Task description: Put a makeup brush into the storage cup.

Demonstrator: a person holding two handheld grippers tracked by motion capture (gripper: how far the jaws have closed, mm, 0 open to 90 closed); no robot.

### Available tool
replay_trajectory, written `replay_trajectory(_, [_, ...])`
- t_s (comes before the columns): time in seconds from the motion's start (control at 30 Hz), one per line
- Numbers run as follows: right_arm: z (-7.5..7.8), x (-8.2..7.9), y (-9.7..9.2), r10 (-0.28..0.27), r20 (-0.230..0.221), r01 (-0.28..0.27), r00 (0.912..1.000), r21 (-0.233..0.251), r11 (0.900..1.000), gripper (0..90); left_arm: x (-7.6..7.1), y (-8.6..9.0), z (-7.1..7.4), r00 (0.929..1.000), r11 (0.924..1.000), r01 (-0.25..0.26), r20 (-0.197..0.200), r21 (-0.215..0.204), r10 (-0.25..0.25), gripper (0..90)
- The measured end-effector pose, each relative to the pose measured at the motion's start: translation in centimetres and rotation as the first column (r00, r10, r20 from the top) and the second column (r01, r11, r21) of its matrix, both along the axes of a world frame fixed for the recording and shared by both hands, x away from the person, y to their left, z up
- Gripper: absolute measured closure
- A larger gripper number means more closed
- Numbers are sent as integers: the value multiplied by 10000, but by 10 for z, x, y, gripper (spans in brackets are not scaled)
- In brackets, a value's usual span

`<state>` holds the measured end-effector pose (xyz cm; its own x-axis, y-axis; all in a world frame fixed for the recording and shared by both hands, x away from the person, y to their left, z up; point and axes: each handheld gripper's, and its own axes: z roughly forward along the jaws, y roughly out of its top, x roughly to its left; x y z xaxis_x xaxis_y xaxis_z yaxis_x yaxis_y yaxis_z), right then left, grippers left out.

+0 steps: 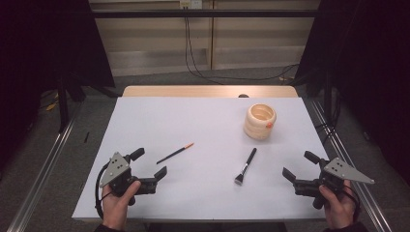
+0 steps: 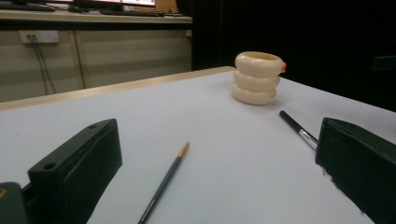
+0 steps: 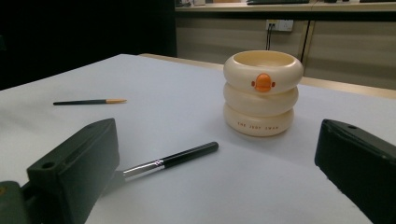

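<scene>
A cream ringed holder (image 1: pixel 259 121) with a small orange duck bill stands upright at the back right of the white table (image 1: pixel 193 121); it also appears as the holder (image 2: pixel 258 77) and the holder (image 3: pixel 262 92). A thin black pencil-like brush with an orange tip (image 1: pixel 175 153) lies left of centre, seen as the thin brush (image 2: pixel 164 182) and the thin brush (image 3: pixel 88 101). A black makeup brush (image 1: pixel 245 166) lies right of centre, seen as the makeup brush (image 3: pixel 168 161) and the makeup brush (image 2: pixel 299 130). My left gripper (image 1: pixel 149 164) rests open near the front left. My right gripper (image 1: pixel 300 165) rests open near the front right.
The table's far wooden edge (image 1: pixel 208 91) shows beyond the white top. Metal rails (image 1: pixel 43 164) run along the floor at both sides. Cables (image 1: pixel 203 72) hang down the back wall to the floor. Open white surface lies between the brushes and the holder.
</scene>
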<state>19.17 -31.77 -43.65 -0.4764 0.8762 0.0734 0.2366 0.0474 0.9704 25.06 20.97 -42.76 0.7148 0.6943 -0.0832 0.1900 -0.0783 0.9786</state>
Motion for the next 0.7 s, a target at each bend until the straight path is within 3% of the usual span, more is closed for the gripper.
replay_trajectory(0.03, [0, 0, 0, 22, -5, -22, 10000, 43, 10000, 0, 2, -1, 1, 10000, 9999, -46, 35, 149, 45, 6])
replay_trajectory(0.27, [-1, 1, -1, 51, -11, -51, 10000, 106, 9999, 0, 14, -4, 5, 10000, 9999, -88, -40, 114, 89, 4])
replay_trajectory(0.33, [-1, 1, 0, 29, -75, -28, 10000, 78, 10000, 0, 18, -6, 9, 9986, 9977, -520, 51, 428, 519, 13])
replay_trajectory(0.47, [0, 1, 0, -118, -18, 118, 9999, 70, 9999, 0, 25, -6, 14, 9977, 9962, -674, -73, 548, 679, 11])
replay_trajectory(0.7, [0, 1, 0, 3, -31, -3, 10000, 104, 9999, 0, 39, -6, 26, 9986, 9984, -508, -108, 260, 511, 18])
